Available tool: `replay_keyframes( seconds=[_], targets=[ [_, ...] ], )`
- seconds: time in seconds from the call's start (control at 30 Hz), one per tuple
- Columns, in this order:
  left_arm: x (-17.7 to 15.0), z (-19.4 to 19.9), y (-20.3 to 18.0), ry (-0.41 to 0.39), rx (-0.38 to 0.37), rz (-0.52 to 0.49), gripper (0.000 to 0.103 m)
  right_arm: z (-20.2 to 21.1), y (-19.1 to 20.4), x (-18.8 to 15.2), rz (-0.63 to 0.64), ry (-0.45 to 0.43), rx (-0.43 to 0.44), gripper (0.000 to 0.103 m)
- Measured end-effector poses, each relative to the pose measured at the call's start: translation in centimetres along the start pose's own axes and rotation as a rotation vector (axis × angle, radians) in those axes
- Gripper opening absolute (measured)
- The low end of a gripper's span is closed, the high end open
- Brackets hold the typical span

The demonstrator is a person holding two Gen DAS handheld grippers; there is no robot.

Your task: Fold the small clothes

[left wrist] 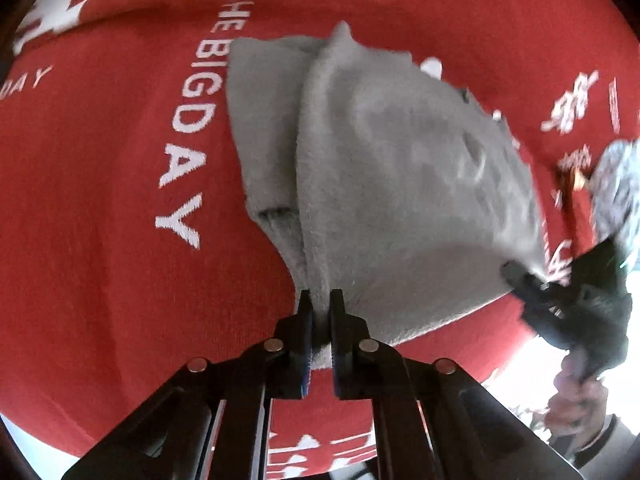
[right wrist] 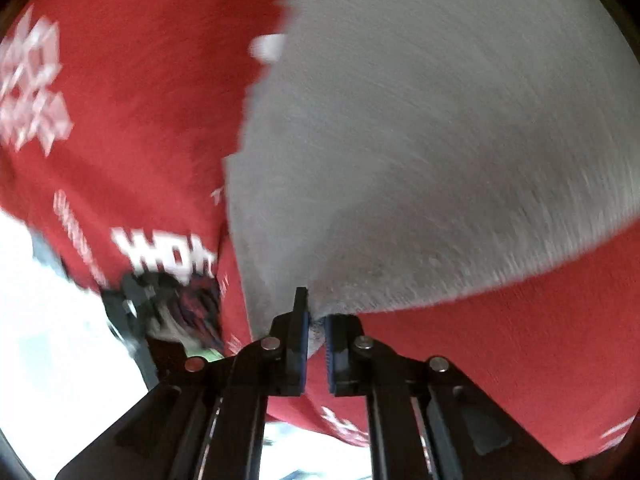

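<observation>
A small grey fleece garment (left wrist: 400, 168) hangs over a red cloth with white lettering (left wrist: 100, 200). My left gripper (left wrist: 321, 300) is shut on the garment's near edge, with a fold of fabric pinched between the jaws. My right gripper (right wrist: 316, 312) is shut on another corner of the same grey garment (right wrist: 440, 140). In the left wrist view the right gripper (left wrist: 516, 272) shows at the garment's right corner, blurred. In the right wrist view the left gripper (right wrist: 132, 296) shows at the lower left, blurred.
The red cloth (right wrist: 120, 100) covers the surface under the garment. A bright white area (right wrist: 48, 340) lies beyond the cloth's edge. A person's hand (left wrist: 576, 392) holds the right gripper at the right edge.
</observation>
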State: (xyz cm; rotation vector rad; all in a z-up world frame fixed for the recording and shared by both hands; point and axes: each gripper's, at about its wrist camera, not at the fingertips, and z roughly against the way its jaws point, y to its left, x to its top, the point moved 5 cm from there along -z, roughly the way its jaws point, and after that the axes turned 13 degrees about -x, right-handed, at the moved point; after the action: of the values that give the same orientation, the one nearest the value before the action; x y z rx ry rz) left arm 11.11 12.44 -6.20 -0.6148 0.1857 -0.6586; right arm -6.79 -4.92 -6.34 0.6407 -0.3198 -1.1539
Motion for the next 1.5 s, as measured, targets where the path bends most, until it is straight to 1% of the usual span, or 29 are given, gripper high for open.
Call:
replay_keyframes(
  seconds=[0.03, 0.07, 0.13, 0.17, 0.23, 0.3, 0.37, 0.43, 0.53, 0.57, 0.6, 0.63, 0.67, 0.73, 0.8, 0.83, 0.87, 0.93, 0.97, 1.0, 1.03, 1.07, 1.13, 1.2, 1.23, 1.27, 1.33, 1.37, 1.5],
  targets=[
    [-0.3, -0.4, 0.2, 0.010, 0.015, -0.004, 0.009, 0.3, -0.1, -0.2, 0.049, 0.009, -0.038, 0.007],
    [-0.8, -0.9, 0.7, 0.022, 0.026, 0.003, 0.009, 0.0, -0.4, -0.5, 0.070, 0.024, -0.073, 0.007],
    [-1.5, -1.2, 1.2, 0.014, 0.017, 0.011, 0.009, -0.7, -1.5, -1.4, 0.073, 0.056, -0.124, 0.007],
    [-1.8, -0.9, 1.4, 0.006, 0.014, 0.015, 0.009, -1.3, -2.7, -2.1, 0.055, 0.073, -0.147, 0.007],
    [-1.9, -0.4, 1.5, 0.004, 0.029, 0.022, 0.009, -1.8, -4.2, -2.9, 0.009, 0.093, -0.162, 0.006],
    [-1.8, 0.3, 1.4, 0.002, 0.057, 0.017, 0.009, -1.6, -5.2, -3.6, -0.030, 0.113, -0.150, 0.004],
    [-1.4, 1.6, 1.2, -0.015, 0.079, 0.000, 0.009, -0.9, -5.5, -4.0, -0.022, 0.142, -0.165, 0.005],
    [-0.5, 2.7, 0.7, -0.041, 0.091, -0.016, 0.009, 0.4, -5.2, -3.8, 0.010, 0.145, -0.172, 0.008],
    [2.5, 3.9, -0.4, -0.097, 0.090, -0.054, 0.009, 4.1, -4.2, -1.6, 0.096, 0.056, -0.201, 0.008],
    [3.9, 3.9, -0.8, -0.113, 0.092, -0.070, 0.009, 5.6, -3.6, 0.1, 0.121, -0.005, -0.230, 0.008],
    [5.4, 3.8, -1.1, -0.129, 0.101, -0.083, 0.009, 6.3, -3.6, 1.3, 0.124, -0.037, -0.251, 0.008],
    [6.9, 3.4, -1.4, -0.143, 0.116, -0.089, 0.009, 7.3, -3.7, 3.4, 0.122, -0.088, -0.288, 0.008],
    [8.7, 2.7, -1.8, -0.159, 0.118, -0.088, 0.009, 7.8, -4.0, 5.2, 0.110, -0.122, -0.322, 0.008],
    [10.9, 1.9, -2.0, -0.179, 0.113, -0.071, 0.009, 8.4, -4.7, 8.9, 0.080, -0.173, -0.380, 0.008],
    [13.1, 0.3, -2.5, -0.193, 0.128, -0.053, 0.009, 8.6, -4.9, 11.6, 0.072, -0.213, -0.407, 0.008],
    [14.0, -0.5, -2.4, -0.193, 0.150, -0.047, 0.009, 8.6, -4.9, 13.1, 0.083, -0.229, -0.423, 0.008],
    [14.5, -0.8, -2.2, -0.188, 0.161, -0.044, 0.009, 8.4, -4.7, 13.9, 0.093, -0.236, -0.435, 0.008],
    [15.3, -2.3, -1.3, -0.167, 0.216, -0.035, 0.009, 7.7, -4.7, 15.3, 0.113, -0.242, -0.468, 0.008],
    [15.5, -2.7, -0.9, -0.161, 0.231, -0.030, 0.009, 7.7, -5.6, 16.0, 0.116, -0.238, -0.492, 0.008],
    [15.5, -3.0, -0.4, -0.161, 0.228, -0.023, 0.009, 7.3, -6.1, 16.3, 0.113, -0.232, -0.507, 0.008],
    [15.7, -2.8, 0.0, -0.175, 0.205, -0.013, 0.009, 7.4, -7.1, 16.6, 0.105, -0.228, -0.518, 0.008],
    [15.7, -2.6, 0.2, -0.180, 0.190, -0.003, 0.009, 7.3, -7.8, 16.9, 0.087, -0.233, -0.524, 0.003],
    [15.8, -2.0, 0.5, -0.182, 0.181, 0.013, 0.009, 8.1, -9.5, 17.2, 0.026, -0.263, -0.485, 0.000],
    [15.8, -1.0, 1.3, -0.188, 0.285, 0.016, 0.009, 8.8, -10.6, 17.2, -0.016, -0.275, -0.464, 0.000],
    [15.8, -0.6, 1.7, -0.184, 0.316, 0.020, 0.009, 9.1, -10.7, 17.1, -0.022, -0.275, -0.462, 0.000],
    [15.5, -0.1, 2.2, -0.177, 0.315, 0.038, 0.009, 9.4, -10.7, 17.0, -0.018, -0.276, -0.471, 0.000],
    [14.7, 0.6, 2.5, -0.170, 0.287, 0.056, 0.009, 9.9, -10.1, 16.7, 0.003, -0.278, -0.506, 0.002],
    [14.5, 0.8, 2.5, -0.164, 0.289, 0.054, 0.009, 10.0, -9.8, 16.5, 0.009, -0.276, -0.508, 0.005],
    [12.7, 1.4, 1.5, -0.131, 0.315, 0.003, 0.009, 10.0, -8.5, 15.0, 0.026, -0.263, -0.499, 0.006]
  ],
)
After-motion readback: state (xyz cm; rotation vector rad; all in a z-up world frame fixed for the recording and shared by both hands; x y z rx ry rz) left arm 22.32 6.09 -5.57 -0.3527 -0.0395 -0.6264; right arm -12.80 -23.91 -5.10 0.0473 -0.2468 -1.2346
